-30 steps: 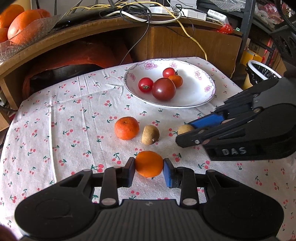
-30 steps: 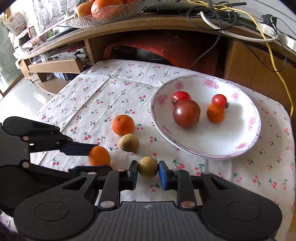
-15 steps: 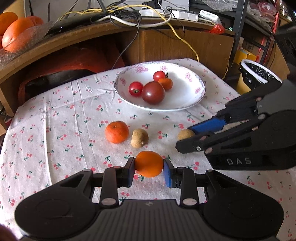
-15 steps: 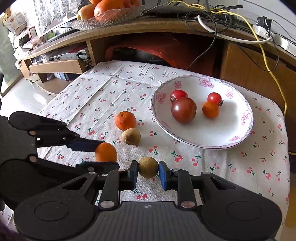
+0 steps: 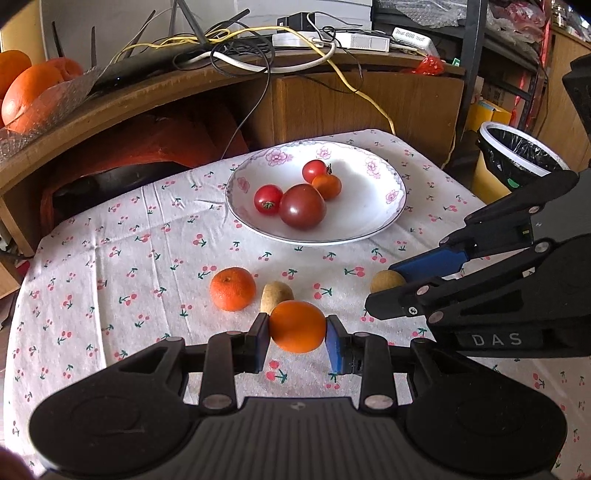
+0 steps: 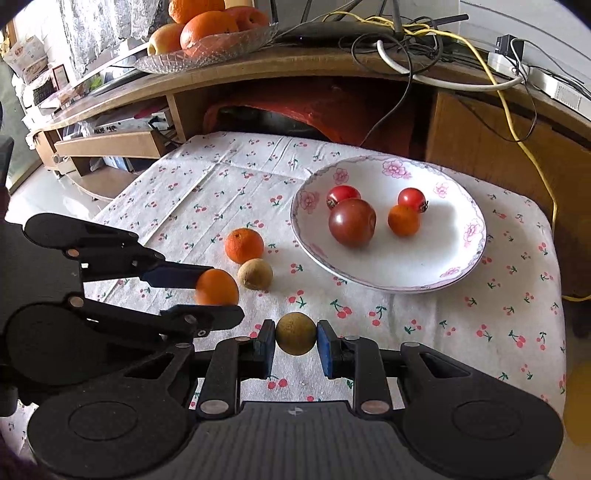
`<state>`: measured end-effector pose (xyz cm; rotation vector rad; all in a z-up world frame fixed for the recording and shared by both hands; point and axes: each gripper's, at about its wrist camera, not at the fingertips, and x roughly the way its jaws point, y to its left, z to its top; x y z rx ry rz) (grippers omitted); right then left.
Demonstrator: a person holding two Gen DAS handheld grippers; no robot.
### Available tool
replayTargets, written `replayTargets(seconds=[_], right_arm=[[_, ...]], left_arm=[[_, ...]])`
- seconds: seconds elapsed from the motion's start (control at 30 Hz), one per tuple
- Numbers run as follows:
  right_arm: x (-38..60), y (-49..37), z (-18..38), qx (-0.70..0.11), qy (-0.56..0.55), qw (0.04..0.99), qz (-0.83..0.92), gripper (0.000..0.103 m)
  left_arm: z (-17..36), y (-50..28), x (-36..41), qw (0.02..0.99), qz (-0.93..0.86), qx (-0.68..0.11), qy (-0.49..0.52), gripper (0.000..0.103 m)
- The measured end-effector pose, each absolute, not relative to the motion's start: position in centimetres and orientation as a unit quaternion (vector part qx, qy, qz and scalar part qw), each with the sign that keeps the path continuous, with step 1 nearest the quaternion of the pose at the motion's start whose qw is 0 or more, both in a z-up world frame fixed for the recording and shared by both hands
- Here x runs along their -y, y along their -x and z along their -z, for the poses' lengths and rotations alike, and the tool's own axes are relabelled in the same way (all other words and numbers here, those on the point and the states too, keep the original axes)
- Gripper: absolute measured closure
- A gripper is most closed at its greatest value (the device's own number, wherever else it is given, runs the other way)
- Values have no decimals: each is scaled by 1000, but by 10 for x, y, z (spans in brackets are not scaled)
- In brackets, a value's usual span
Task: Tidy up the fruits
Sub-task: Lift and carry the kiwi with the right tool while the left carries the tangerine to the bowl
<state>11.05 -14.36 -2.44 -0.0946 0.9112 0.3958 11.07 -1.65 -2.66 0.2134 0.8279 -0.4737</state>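
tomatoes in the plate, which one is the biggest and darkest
The dark maroon tomato at the front of the plate; the two red tomatoes behind it are much smaller and brighter.

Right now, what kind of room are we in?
Probably a living room in someone's home: a small table with a cherry-print cloth, a wooden cabinet strewn with cables, and a glass fruit dish on top.

A white cloth printed with small cherries [image 5: 110, 266] covers the desk. Behind it runs a curved wooden shelf [image 6: 258, 66] strewn with tangled cables [image 5: 236, 48], a yellow one [image 6: 517, 122] trailing down the cabinet front. A white power strip [image 5: 365, 40] lies on top. Beneath the shelf sits something red [image 5: 147, 144]. To the right stands a yellow bin with a black liner [image 5: 524, 155].
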Motion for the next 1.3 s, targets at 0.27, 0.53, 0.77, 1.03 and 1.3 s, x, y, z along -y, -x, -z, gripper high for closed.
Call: replayTargets(seconds=[0.27,0.53,0.77,1.03,1.3], right_arm=[[146,-109,22,-434,40,880,-187,82],[150,-107,15,-424,35,886,-185,82],[152,-108,10,-416,33,890,-181,82],[153,-111,2,-404,29,897,-179,82],[163,-120,0,-398,23,902,-164,82]], left_arm=[[23,-113,19,886,226,-390,-107,63],[13,-116,20,894,222,-375,-108,63],[8,-116,24,897,221,-367,-112,63],[0,-119,25,902,214,-357,-114,63],[-2,-131,34,903,219,-351,-114,63]])
